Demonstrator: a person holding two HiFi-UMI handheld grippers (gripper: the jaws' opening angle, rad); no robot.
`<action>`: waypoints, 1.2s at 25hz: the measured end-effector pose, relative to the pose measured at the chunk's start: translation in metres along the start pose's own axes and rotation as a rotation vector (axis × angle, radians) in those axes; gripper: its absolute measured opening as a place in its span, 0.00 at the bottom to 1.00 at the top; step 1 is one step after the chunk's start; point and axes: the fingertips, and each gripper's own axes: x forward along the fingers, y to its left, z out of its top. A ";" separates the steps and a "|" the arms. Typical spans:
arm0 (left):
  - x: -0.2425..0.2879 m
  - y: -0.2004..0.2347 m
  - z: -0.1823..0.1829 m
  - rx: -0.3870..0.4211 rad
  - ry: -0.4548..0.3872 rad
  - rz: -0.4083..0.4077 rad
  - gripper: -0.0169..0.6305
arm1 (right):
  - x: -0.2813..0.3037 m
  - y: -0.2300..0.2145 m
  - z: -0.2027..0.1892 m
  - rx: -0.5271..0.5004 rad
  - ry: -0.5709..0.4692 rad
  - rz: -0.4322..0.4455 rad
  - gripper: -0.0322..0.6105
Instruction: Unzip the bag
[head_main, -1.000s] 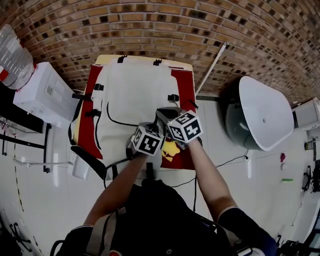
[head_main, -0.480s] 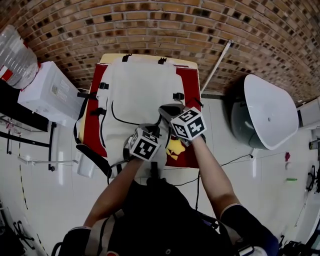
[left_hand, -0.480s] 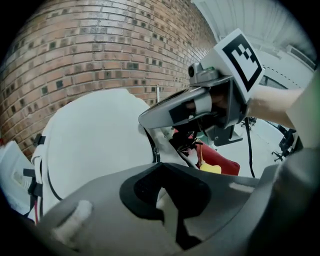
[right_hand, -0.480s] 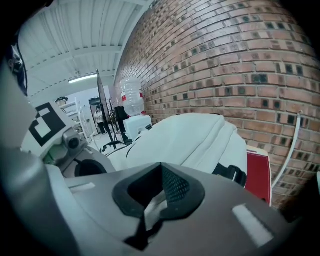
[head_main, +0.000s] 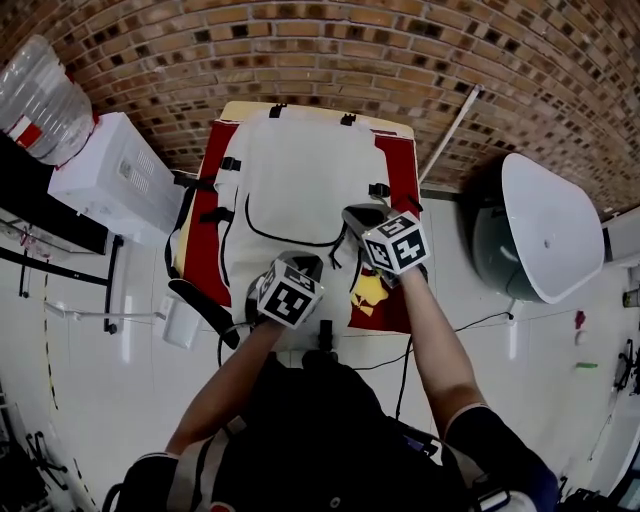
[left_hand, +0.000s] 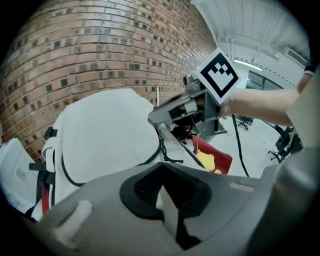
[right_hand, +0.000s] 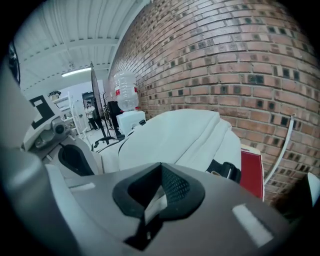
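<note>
I am holding the fingers of the 2 grippers closed: the left gripper (head_main: 303, 263) over the near end of the white bag (head_main: 300, 175), the right gripper (head_main: 358, 214) at its right edge.

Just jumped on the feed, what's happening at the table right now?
A person holds both grippers over a white backpack lying flat on a red-covered table by the brick wall. The left gripper sits low on the bag's front, the right gripper at its right edge near the curved pocket zipper. Both sets of jaws look together; whether either pinches anything is unclear. The zipper looks closed.
</note>
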 end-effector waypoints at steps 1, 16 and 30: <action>0.000 0.001 0.003 0.002 -0.018 0.004 0.02 | -0.002 0.000 0.000 0.008 -0.006 -0.006 0.06; 0.054 -0.004 0.015 -0.091 0.035 0.075 0.27 | -0.039 0.002 0.001 0.055 -0.093 -0.012 0.06; 0.038 -0.006 0.013 -0.022 0.015 0.072 0.07 | -0.017 0.017 0.012 -0.003 -0.096 0.083 0.06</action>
